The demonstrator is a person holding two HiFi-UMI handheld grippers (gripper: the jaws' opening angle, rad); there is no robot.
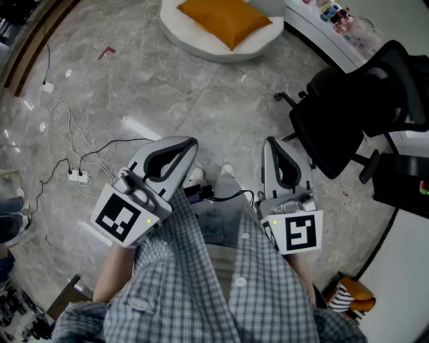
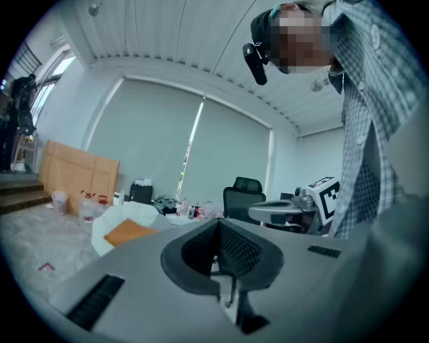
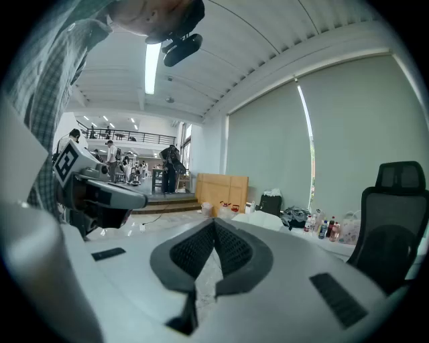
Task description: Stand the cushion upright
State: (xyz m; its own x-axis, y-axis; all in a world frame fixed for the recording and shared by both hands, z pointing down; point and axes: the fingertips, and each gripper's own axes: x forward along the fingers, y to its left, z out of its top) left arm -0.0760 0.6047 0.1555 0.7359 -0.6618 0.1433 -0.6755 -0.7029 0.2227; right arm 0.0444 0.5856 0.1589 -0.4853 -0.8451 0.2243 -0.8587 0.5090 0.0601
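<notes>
My left claw (image 1: 190, 143) and right claw (image 1: 270, 142) are pressed together, empty, well short of the orange cushion (image 1: 224, 20); kept so, I'd likely just shove it.

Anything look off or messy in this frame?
Nothing looks spilled or broken. The orange cushion lies flat on the white floor seat, not upright. Loose cables and a power strip trail across the floor on the left.

Grey marble floor (image 1: 201, 100) with a white round pad (image 1: 177, 30), office chair (image 1: 348, 114) and cables (image 1: 127, 139) (one power strip (image 1: 78, 177))
</notes>
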